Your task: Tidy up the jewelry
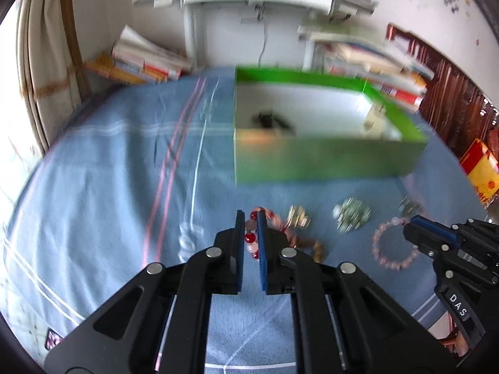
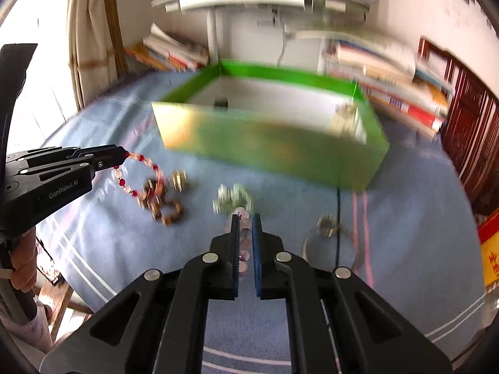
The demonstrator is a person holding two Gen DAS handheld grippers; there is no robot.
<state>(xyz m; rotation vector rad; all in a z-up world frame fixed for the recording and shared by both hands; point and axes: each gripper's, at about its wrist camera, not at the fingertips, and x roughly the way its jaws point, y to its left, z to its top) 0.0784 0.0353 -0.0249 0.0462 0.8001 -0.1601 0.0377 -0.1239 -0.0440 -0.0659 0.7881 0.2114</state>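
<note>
My left gripper (image 1: 251,218) is shut on a red and pale bead bracelet (image 1: 251,238), which hangs in a loop from its tips (image 2: 137,174) above the blue cloth. My right gripper (image 2: 246,218) is shut on a pink bead bracelet (image 2: 243,254); the left wrist view shows that bracelet (image 1: 393,251) dangling from the right gripper (image 1: 416,229). Behind both stands an open green box (image 1: 312,159) with a white inside (image 2: 271,143). On the cloth lie a brown bead bracelet (image 2: 167,210), a small gold piece (image 2: 180,180) and a silvery cluster (image 2: 232,201).
A thin hoop with a small ornament (image 2: 327,227) lies on the cloth to the right. The blue striped cloth (image 1: 124,171) covers the table. Stacks of books (image 1: 146,62) and a white desk stand behind; a dark wooden door (image 2: 467,143) is at the right.
</note>
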